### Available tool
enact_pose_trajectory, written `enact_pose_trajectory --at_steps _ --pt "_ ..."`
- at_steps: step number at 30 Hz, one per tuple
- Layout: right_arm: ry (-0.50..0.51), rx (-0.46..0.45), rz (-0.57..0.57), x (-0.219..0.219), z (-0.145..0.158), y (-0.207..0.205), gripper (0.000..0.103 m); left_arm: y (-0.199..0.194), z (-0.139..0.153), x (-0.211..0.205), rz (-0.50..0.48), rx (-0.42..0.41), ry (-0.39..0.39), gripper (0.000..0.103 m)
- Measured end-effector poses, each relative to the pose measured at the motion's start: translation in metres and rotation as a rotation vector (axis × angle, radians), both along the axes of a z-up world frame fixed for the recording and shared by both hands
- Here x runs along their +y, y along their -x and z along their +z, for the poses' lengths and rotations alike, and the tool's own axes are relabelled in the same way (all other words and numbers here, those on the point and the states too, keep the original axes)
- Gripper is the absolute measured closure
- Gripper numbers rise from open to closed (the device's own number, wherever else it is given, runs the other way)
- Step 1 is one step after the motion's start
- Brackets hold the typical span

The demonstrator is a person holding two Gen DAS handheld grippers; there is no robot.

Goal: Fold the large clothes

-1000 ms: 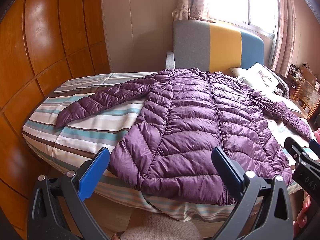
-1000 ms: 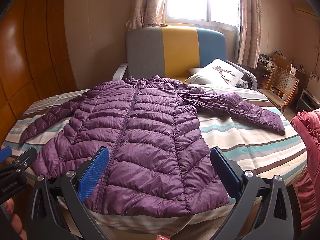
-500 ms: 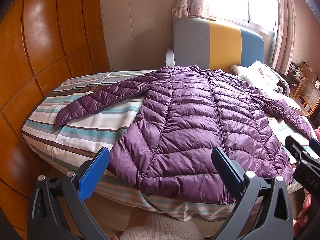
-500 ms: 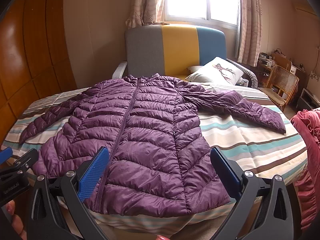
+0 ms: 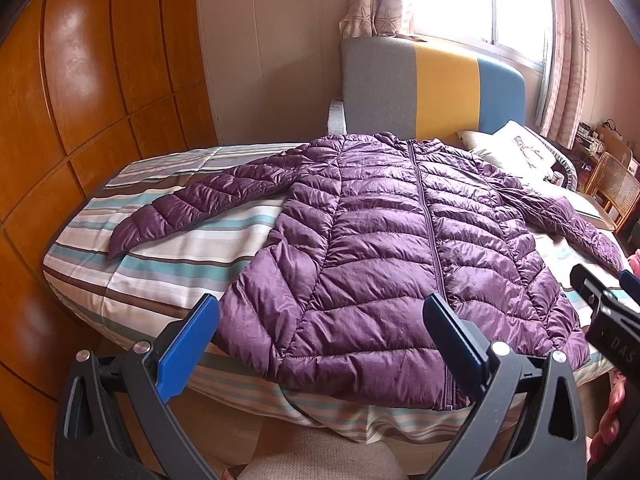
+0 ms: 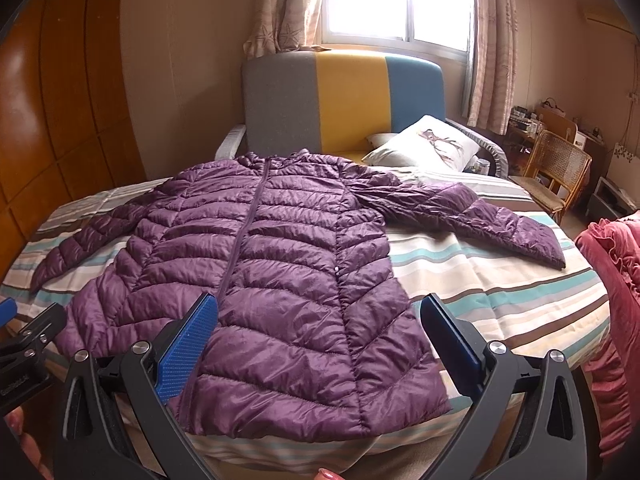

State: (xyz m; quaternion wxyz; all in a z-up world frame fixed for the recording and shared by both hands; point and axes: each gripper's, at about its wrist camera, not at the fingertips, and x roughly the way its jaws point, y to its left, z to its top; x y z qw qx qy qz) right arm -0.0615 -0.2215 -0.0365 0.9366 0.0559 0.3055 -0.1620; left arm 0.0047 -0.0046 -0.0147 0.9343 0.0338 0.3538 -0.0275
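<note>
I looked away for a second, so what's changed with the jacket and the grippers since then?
Almost nothing. Both views have shifted only slightly. The purple jacket lies flat on the striped bed, sleeves spread, as before. The left gripper and right gripper stay open, holding nothing.

Purple jacket [image 5: 392, 256] spread flat on striped bed [image 5: 160, 264], left gripper [image 5: 320, 344] open above hem

Daylight floods in from the window [image 6: 396, 0] behind the bed, panes blown out white, glare on the glossy wood panels [image 5: 68, 52], room otherwise warm and evenly lit, sharp focus, strong fisheye bending, dark vignetted corners
</note>
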Motion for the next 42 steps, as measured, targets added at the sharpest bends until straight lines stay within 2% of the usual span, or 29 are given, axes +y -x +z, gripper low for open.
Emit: enact_pose_trajectory --at_steps 6,9,11,13,16,19,22,25,27,31,34,36,40,42 --pt "0.000 0.011 -0.073 -0.027 0.000 -0.008 0.003 -0.007 -0.001 -0.002 -0.004 -0.019 -0.017 0.002" --pt "0.008 0.015 -0.111 -0.043 0.000 -0.012 0.003 -0.012 -0.002 -0.002 -0.050 -0.027 0.004 0.002" --pt "0.012 0.013 -0.138 -0.056 -0.001 -0.016 0.003 -0.017 -0.004 0.000 -0.070 -0.040 0.035 0.002" --pt "0.024 0.030 -0.164 -0.071 -0.005 -0.022 0.003 -0.024 -0.008 0.004 -0.116 -0.036 0.101 0.002" --pt "0.046 0.046 -0.183 -0.094 -0.012 -0.032 0.003 -0.039 -0.014 0.012 -0.130 -0.010 0.194 0.002" --pt "0.052 0.034 -0.182 -0.118 -0.021 -0.040 0.003 -0.058 -0.022 0.014 -0.085 0.016 0.196 0.002" --pt "-0.044 0.021 -0.186 -0.153 -0.035 -0.048 0.003 -0.079 -0.033 0.014 -0.025 0.024 0.103 0.002" --pt "-0.157 0.077 -0.260 -0.193 -0.052 -0.056 0.003 -0.103 -0.041 0.014 -0.012 0.033 0.024 0.002" --pt "-0.217 0.134 -0.326 -0.220 -0.064 -0.060 0.003 -0.115 -0.045 0.018 -0.002 0.046 0.014 0.002" --pt "-0.395 0.088 -0.467 -0.282 -0.081 -0.053 0.003 -0.139 -0.052 0.022 0.030 0.080 0.014 0.002" --pt "-0.492 0.040 -0.552 -0.321 -0.092 -0.054 0.003 -0.159 -0.060 0.022 0.054 0.111 -0.003 0.002" --pt "-0.552 0.023 -0.613 -0.345 -0.102 -0.058 0.011 -0.169 -0.064 0.020 0.067 0.122 -0.019 0.002" --pt "-0.658 -0.007 -0.732 -0.384 -0.119 -0.063 0.016 -0.188 -0.071 0.019 0.090 0.133 -0.047 0.002" --pt "-0.696 -0.035 -0.785 -0.396 -0.126 -0.063 0.023 -0.198 -0.076 0.022 0.103 0.151 -0.052 0.002"
